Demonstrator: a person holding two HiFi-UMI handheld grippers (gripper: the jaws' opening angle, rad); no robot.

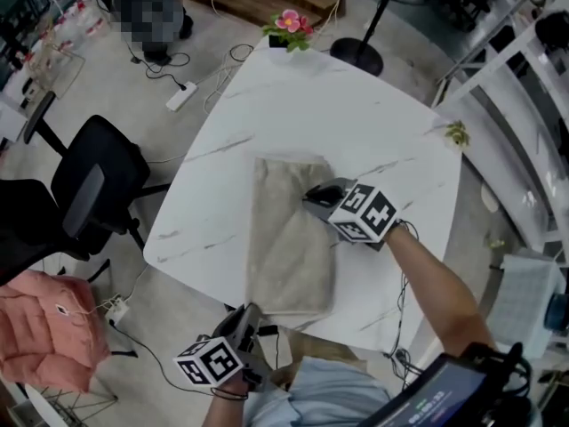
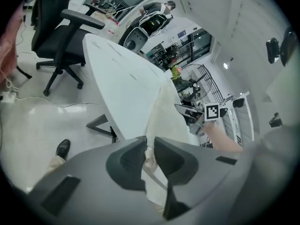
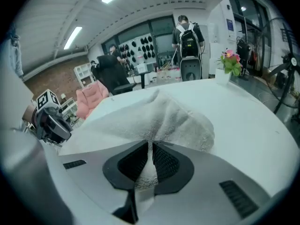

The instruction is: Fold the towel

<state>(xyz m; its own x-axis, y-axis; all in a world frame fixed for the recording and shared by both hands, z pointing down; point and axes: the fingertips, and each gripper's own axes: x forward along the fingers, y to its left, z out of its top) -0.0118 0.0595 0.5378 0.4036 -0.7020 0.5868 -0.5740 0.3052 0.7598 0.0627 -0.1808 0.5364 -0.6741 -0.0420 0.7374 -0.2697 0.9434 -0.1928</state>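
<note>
At the table's near edge, the left gripper pinches an end of the beige towel. Farther on, the right gripper clamps its right edge. It lies lengthwise on the white marble table. Pink flowers sit at the far corner, and an office chair stands to the left.

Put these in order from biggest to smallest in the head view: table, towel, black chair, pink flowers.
1. table, biggest
2. towel and black chair look about alike; the chair stands lower, farther from the camera, so I won't rank them
3. pink flowers, smallest
</note>
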